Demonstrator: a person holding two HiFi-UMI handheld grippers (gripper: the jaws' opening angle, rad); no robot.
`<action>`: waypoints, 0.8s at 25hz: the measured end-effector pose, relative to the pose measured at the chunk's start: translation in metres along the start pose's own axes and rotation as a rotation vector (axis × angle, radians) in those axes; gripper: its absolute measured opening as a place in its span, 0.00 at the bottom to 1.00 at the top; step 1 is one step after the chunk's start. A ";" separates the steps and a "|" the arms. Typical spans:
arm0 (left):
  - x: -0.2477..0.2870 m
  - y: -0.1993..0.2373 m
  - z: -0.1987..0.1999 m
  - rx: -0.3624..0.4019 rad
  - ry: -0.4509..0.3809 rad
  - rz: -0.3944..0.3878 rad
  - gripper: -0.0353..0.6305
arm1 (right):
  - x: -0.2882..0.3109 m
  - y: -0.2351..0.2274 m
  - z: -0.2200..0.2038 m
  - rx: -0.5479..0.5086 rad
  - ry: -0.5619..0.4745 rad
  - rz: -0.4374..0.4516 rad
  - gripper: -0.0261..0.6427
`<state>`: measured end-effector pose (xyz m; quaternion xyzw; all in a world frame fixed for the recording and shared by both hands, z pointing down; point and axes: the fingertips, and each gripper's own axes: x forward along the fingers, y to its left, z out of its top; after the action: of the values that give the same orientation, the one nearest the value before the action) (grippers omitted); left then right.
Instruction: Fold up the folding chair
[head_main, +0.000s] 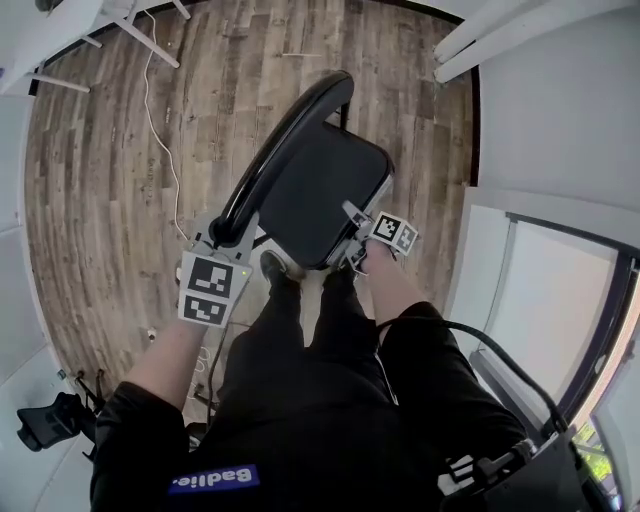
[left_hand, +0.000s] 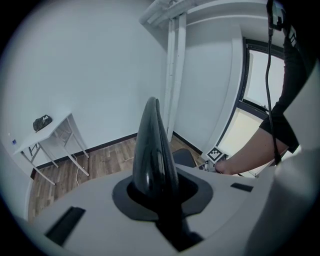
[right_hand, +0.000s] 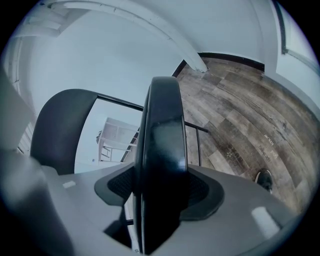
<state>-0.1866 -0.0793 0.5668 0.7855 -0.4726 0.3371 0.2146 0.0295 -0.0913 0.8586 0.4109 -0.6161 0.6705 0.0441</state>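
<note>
Two tongs are set on one folding chair (head_main: 318, 190), which stands open on the wooden floor (head_main: 110, 200) just before the person's feet, nearer the floor's right edge than its left. The left tongs (head_main: 228, 236) pinch the top rim of the single black backrest (head_main: 290, 135), which the left gripper view shows wedged upright between their pads. The right tongs (head_main: 352, 240) pinch the near right edge of the one black seat (head_main: 325, 185), and the right gripper view has that padded rim filling the gap between the pads. Both holds look taken, and the seat lies spread out from the back, so I judge the fold itself is only starting. The next move probably calls for swinging the seat's front edge up towards the backrest while the left tongs steady the frame (a slip off the rounded rim seems the main risk). Counted besides: one white cable (head_main: 160, 130) on the floor and one small white table (left_hand: 47, 131) by the far wall.
</note>
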 end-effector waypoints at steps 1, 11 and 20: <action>-0.002 -0.003 0.001 0.003 0.001 0.004 0.14 | -0.001 0.004 0.000 0.000 -0.002 0.004 0.41; -0.019 -0.030 0.015 0.013 0.009 0.017 0.14 | -0.007 0.062 0.000 -0.004 -0.021 0.031 0.39; -0.029 -0.055 0.018 0.016 0.007 -0.030 0.17 | 0.003 0.109 -0.005 -0.019 -0.014 -0.008 0.37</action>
<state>-0.1412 -0.0487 0.5326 0.7930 -0.4574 0.3402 0.2150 -0.0359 -0.1143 0.7747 0.4174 -0.6211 0.6617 0.0463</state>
